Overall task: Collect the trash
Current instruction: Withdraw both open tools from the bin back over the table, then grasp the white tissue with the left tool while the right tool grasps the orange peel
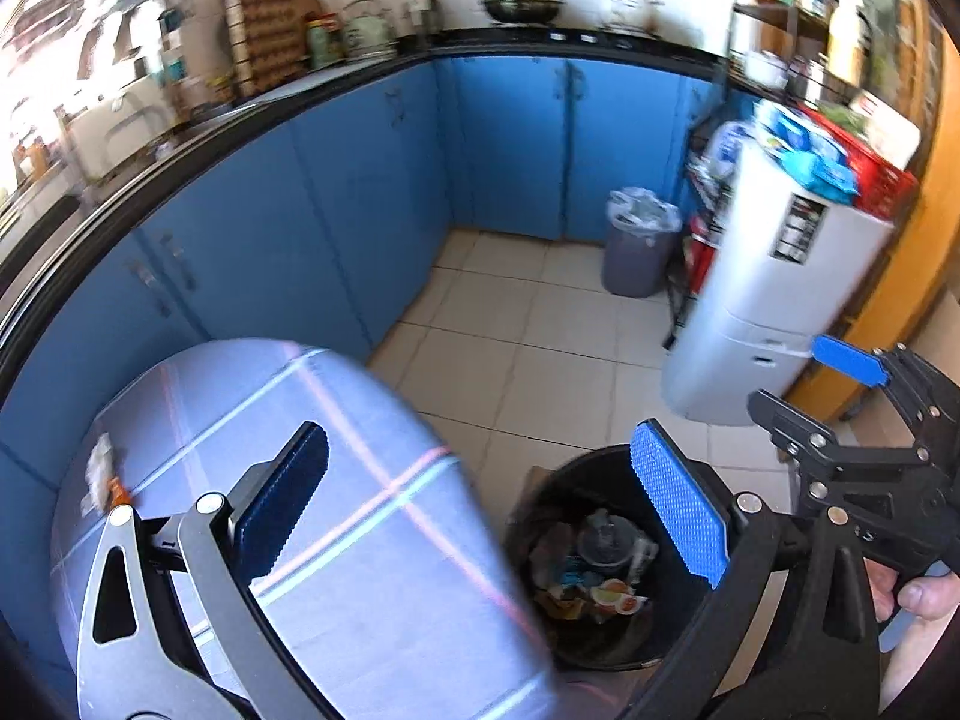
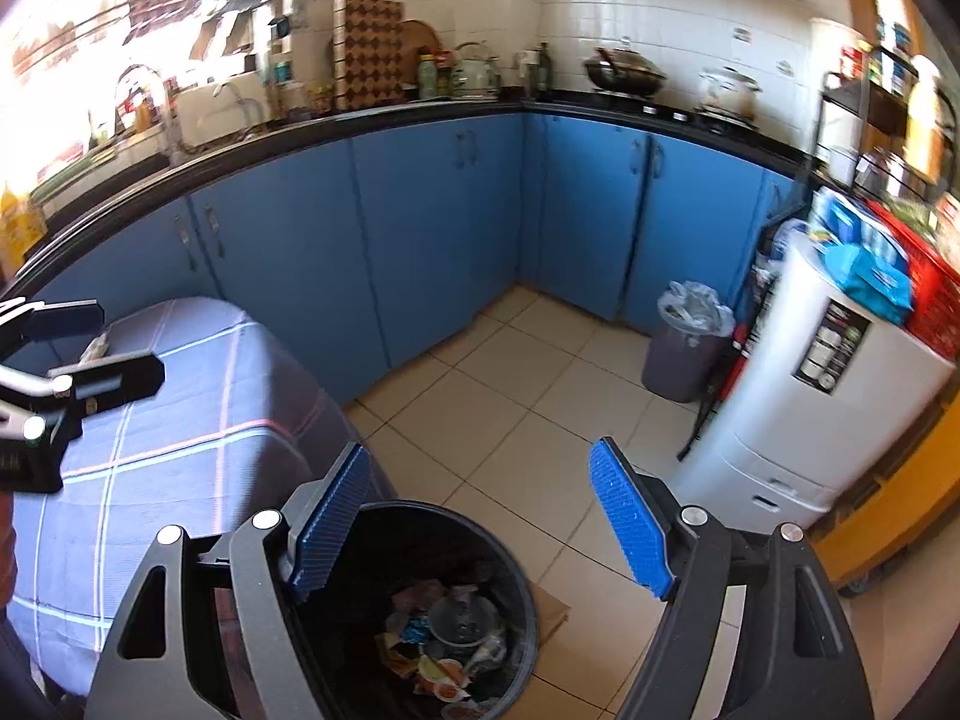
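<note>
Both jaws gape empty; black bin [image 2: 420,612] of trash [image 2: 444,642] sits below them.

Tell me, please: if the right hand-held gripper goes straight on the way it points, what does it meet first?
Probably the tiled floor just past the black trash bin; the open right hand-held gripper holds nothing. Depth is unclear.

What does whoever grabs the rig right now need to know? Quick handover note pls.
Left gripper: open, nothing between the pads, over the checked tablecloth.
Right gripper: open, empty, above the black bin.
Done: wrappers and a plastic cup already lie in the black bin.
Left: a small wrapper sits near the far edge of the tablecloth; likely the next pick.
A second bin, grey with a liner, stands on the floor by the blue cabinets.
</note>
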A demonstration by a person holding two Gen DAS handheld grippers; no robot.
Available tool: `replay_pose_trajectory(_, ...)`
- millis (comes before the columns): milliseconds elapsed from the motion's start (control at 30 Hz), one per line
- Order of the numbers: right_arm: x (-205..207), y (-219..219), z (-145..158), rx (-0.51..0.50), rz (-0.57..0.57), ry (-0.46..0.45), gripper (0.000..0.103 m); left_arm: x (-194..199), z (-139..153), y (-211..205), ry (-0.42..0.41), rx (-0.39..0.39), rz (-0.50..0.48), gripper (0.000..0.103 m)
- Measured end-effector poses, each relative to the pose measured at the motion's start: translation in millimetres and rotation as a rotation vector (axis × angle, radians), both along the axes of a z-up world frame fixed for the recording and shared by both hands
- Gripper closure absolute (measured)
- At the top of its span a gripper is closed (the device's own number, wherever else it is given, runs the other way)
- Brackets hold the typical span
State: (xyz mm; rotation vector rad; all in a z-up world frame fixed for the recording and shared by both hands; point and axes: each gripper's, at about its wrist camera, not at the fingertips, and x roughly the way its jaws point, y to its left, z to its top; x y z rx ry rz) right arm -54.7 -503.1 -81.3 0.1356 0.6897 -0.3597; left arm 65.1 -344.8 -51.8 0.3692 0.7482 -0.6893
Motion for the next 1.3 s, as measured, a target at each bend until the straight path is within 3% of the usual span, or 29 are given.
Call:
replay_pose_trajectory(133, 27, 34, 2, -0.019, 0.079, 0.002, 0.029, 22, 0, 43, -0.003, -0.009, 0.079, 0.004)
replay_pose_trajectory(400, 103, 120, -6, 0.004, 0.266, 0.016, 0.029, 69, -14, 172, -0.039, 0.014, 0.303, 0.004)
replay_pose_trajectory(733, 208, 286, -30, -0.052, 0.566, 0.051, 0.029, 107, -45, 316, -0.087, 0.08, 0.532, 0.004)
replay_pose_trajectory(967, 263, 363, -63, -0.078, 0.673, 0.124, 0.029, 133, -68, 368, -0.047, 0.089, 0.608, 0.004)
replay_pose_trajectory(1300, 313, 395, -89, -0.059, 0.682, 0.201, 0.029, 164, -91, 404, 0.001, 0.084, 0.64, 0.004)
